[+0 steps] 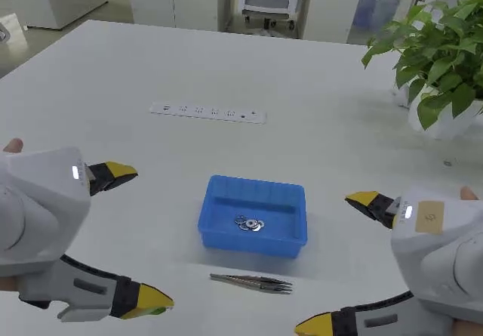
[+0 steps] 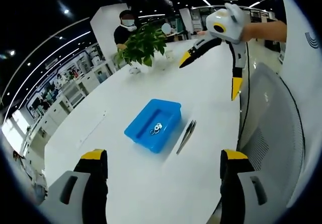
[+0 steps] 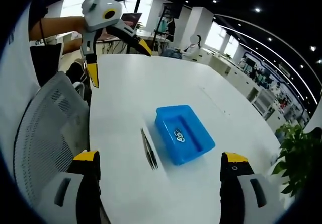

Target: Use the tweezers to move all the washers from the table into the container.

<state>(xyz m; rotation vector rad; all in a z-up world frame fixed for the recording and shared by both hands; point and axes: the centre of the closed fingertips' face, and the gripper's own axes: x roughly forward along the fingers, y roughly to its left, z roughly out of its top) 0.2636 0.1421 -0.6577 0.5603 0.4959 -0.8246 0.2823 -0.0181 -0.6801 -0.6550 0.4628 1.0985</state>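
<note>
Head view looks down on the blue container [image 1: 249,239] from close by; both gripper views face it from opposite sides, all sharing it.

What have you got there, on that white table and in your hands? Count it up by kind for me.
Blue container: 1
Tweezers: 1
Power strip: 1
Potted plant: 1
Grippers: 2, the left gripper and the right gripper
Washers: a small heap in the container, too small to count
Total: 6, washers aside

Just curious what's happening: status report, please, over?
Left gripper and right gripper open, empty. Washers in blue container; tweezers beside it. Nothing in the way.
</note>
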